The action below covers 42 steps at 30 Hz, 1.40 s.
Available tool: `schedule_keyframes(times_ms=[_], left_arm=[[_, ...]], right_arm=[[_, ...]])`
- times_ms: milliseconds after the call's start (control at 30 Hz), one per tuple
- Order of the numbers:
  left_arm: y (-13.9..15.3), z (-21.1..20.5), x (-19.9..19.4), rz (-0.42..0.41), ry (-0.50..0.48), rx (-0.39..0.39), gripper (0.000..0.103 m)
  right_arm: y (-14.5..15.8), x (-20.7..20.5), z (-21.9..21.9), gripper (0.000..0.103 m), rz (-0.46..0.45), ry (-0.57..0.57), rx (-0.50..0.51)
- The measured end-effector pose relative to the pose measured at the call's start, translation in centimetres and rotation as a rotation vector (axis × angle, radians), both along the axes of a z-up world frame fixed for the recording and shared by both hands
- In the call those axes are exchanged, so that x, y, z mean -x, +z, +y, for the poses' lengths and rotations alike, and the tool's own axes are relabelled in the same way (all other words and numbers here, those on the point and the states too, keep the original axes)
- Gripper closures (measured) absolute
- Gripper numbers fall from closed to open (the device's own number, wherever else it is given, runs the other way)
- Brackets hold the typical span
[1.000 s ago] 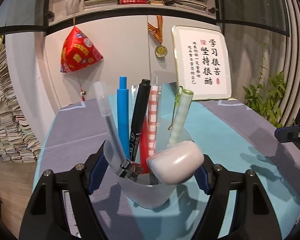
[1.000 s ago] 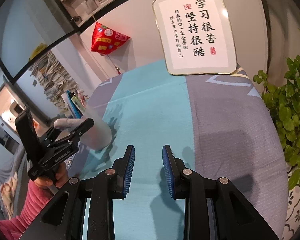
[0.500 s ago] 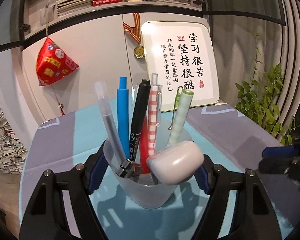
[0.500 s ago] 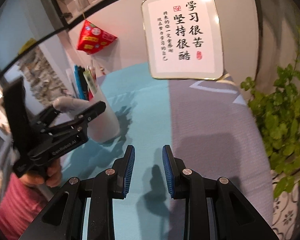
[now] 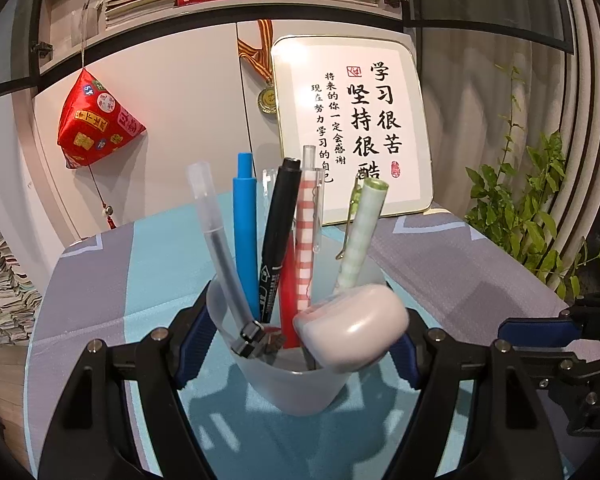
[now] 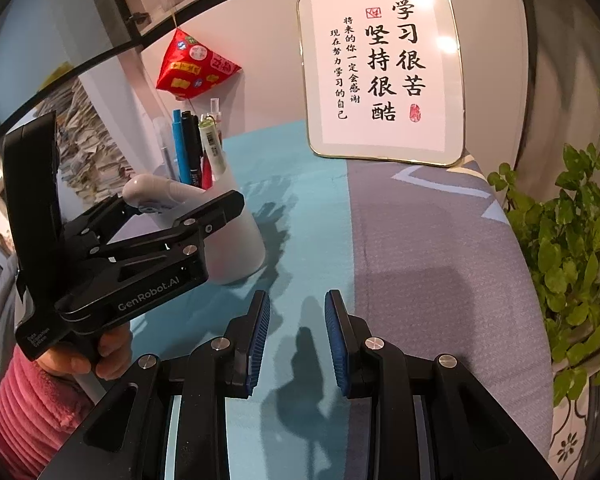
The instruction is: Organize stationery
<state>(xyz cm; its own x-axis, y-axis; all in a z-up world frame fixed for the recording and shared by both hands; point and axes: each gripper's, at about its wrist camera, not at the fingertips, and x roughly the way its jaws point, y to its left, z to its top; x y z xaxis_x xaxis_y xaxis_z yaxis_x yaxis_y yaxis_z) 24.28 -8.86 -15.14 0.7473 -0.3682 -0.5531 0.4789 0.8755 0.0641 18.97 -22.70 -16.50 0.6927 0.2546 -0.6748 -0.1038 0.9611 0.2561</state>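
Note:
A translucent white pen cup [image 5: 296,380] stands on the teal and grey tablecloth [image 5: 440,264]. It holds a blue pen [image 5: 245,220], a black marker [image 5: 278,232], a red-checked pen [image 5: 306,232], a green-checked pen [image 5: 360,236], a clear grey pen [image 5: 216,232] and a rounded white case [image 5: 350,328] at its rim. My left gripper [image 5: 300,336] has its blue pads on both sides of the cup, and its jaws are opening. In the right wrist view, the cup [image 6: 240,248] and left gripper [image 6: 180,208] sit left of my right gripper [image 6: 296,332], which is open and holds nothing.
A framed calligraphy board [image 6: 380,68] leans against the wall at the table's far edge. A leafy plant [image 6: 572,260] stands off the right edge. A red pouch [image 5: 96,124] hangs on the cabinet. A hand in a pink sleeve [image 6: 28,412] holds the left gripper.
The left gripper and the cup have moved right across the table, closer to the right gripper, whose blue pad now shows at the right edge of the left wrist view.

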Motion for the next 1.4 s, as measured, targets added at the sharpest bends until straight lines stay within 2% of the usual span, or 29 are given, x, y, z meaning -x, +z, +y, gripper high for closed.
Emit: schedule_keyframes(times_ms=[167, 333, 400, 533, 633, 700, 867, 1100, 1233, 1400], left_arm=[[0.3, 0.1, 0.3, 0.009, 0.014, -0.004, 0.027], [1.1, 0.6, 1.5, -0.024, 0.007, -0.006, 0.014], [1.2, 0.5, 2.1, -0.025, -0.003, -0.023, 0.005], [1.2, 0.3, 3.5, -0.036, -0.005, -0.069, 0.004], [1.5, 0.7, 4.5, -0.033, 0.046, -0.095, 0.004], [2.0, 1.1, 5.2, -0.009, 0.127, -0.111, 0.004], [4.2, 2.7, 8.6, 0.037, 0.178, -0.039, 0.004], [8.0, 4.8, 14.2, -0.01, 0.221, 0.029, 0.004], [10.0, 5.6, 17.1, -0.053, 0.241, 0.045, 0.001], [12.1, 6.3, 20.3, -0.106, 0.27, 0.065, 0.001]], right_arm=[[0.3, 0.3, 0.1, 0.074, -0.004, 0.0, 0.004], [0.8, 1.1, 0.2, 0.074, -0.011, -0.003, 0.009], [1.0, 1.4, 0.2, 0.074, -0.015, -0.006, 0.013], [1.5, 2.2, 0.3, 0.074, -0.018, -0.013, 0.016], [2.0, 3.1, 0.4, 0.074, -0.027, -0.02, 0.027], [2.5, 3.8, 0.4, 0.074, -0.038, -0.027, 0.031], [3.4, 5.5, 0.9, 0.074, -0.056, -0.059, 0.054], [7.0, 9.2, 2.0, 0.074, -0.132, -0.099, 0.121], [10.0, 12.1, 2.9, 0.057, -0.216, -0.119, 0.151], [13.4, 15.9, 4.0, 0.051, -0.324, -0.113, 0.158]])
